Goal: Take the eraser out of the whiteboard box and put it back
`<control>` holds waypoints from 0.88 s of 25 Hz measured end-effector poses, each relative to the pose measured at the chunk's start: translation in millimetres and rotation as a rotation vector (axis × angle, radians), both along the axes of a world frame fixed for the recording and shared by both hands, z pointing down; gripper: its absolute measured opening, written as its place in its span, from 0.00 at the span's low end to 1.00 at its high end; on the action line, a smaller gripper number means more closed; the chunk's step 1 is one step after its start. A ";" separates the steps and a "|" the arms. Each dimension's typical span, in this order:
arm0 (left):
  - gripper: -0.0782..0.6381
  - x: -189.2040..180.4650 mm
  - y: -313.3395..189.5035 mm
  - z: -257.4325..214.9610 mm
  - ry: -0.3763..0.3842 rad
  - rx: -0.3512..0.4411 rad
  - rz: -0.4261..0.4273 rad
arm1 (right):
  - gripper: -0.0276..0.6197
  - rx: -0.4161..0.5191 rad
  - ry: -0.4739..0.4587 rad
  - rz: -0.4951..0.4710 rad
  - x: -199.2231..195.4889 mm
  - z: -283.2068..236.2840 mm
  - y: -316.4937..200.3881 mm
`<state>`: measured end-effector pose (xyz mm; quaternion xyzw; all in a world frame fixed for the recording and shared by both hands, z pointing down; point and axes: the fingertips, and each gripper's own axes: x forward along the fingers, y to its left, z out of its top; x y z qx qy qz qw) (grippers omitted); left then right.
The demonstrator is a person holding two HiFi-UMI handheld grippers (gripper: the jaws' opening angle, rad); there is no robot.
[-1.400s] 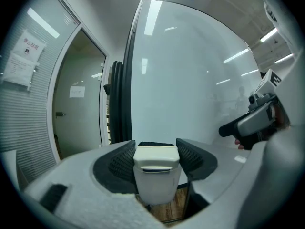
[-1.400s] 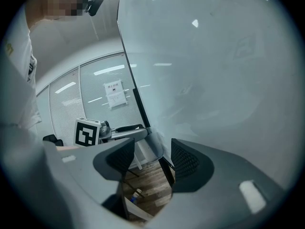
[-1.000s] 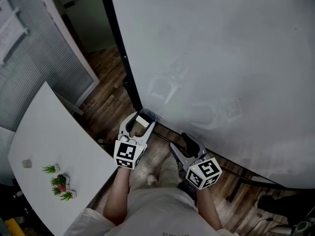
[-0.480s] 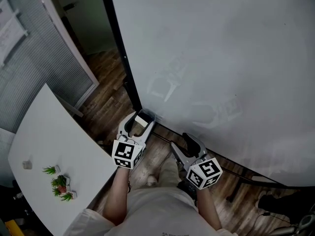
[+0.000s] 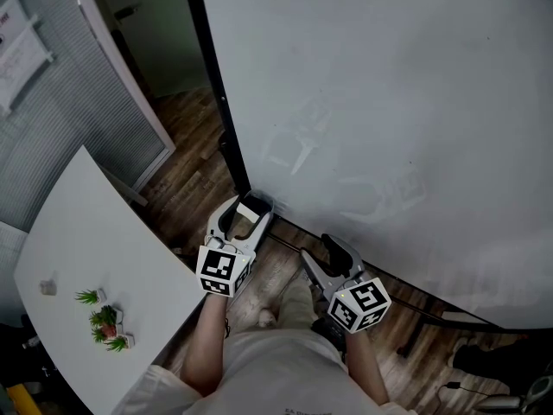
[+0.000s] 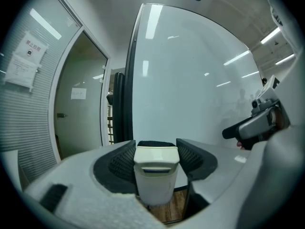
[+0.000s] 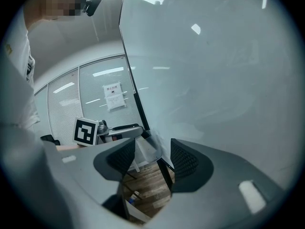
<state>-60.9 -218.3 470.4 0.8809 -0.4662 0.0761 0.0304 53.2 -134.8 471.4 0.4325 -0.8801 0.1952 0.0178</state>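
Down at the lower centre of the head view, the left gripper (image 5: 253,204) reaches toward the bottom left corner of the whiteboard (image 5: 389,102), and the eraser (image 5: 248,215) sits between its jaws just beside the board's dark frame. From the left gripper view, the left gripper (image 6: 156,149) is clamped on the eraser (image 6: 155,175): the cream-white block stands upright at the frame's lower middle with the ribbed black pads (image 6: 119,162) pressing on both sides. Whether the whiteboard box surrounds the eraser cannot be made out in any view. To the right in the head view, the right gripper (image 5: 315,249) points at the lower edge of the board, near the left one but apart from it. The right gripper view shows the right gripper (image 7: 152,151) with its jaws spread and nothing between them; only the wooden floor (image 7: 143,180) and the board's frame appear through the gap. The left gripper's marker cube (image 7: 86,131) shows at the left of that frame. At the lower left of the head view stands a white table (image 5: 86,232) bearing a few small green plants (image 5: 104,321), well apart from both tools. A wall of blinds (image 5: 52,128) fills the upper left, and a paper notice (image 6: 26,61) hangs on it at the upper left of the left gripper view.
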 end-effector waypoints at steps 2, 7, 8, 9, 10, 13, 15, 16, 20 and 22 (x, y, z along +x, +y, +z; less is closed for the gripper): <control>0.48 -0.3 0.4 -0.7 -0.002 0.002 -0.002 | 0.41 0.002 -0.001 0.001 0.8 -0.2 0.2; 0.48 -0.7 2.0 -3.1 0.001 0.008 -0.003 | 0.41 0.009 -0.003 0.004 2.2 -1.6 1.9; 0.48 -0.9 2.5 -4.1 0.003 0.009 -0.004 | 0.41 0.010 -0.004 0.004 2.3 -2.4 2.5; 0.48 -1.0 3.1 -5.1 0.004 0.011 -0.004 | 0.41 0.011 -0.004 0.005 2.5 -3.2 3.1; 0.48 -0.9 3.9 -6.1 0.005 0.012 -0.004 | 0.41 0.013 -0.005 0.005 2.8 -3.9 3.8; 0.48 -1.1 6.5 -8.8 0.004 0.017 -0.006 | 0.40 0.017 -0.005 0.006 3.2 -5.7 6.0; 0.48 -2.3 7.0 -10.5 0.005 0.020 -0.007 | 0.40 0.020 -0.004 0.007 3.2 -6.8 6.2; 0.48 -2.6 7.3 -11.3 0.005 0.022 -0.007 | 0.40 0.021 -0.003 0.008 3.4 -7.3 6.2; 0.48 -5.1 8.9 -14.1 0.007 0.026 -0.007 | 0.40 0.025 -0.002 0.010 2.4 -9.2 6.9; 0.48 -6.0 9.1 -15.6 0.007 0.030 -0.007 | 0.40 0.028 -0.002 0.010 1.6 -10.3 6.9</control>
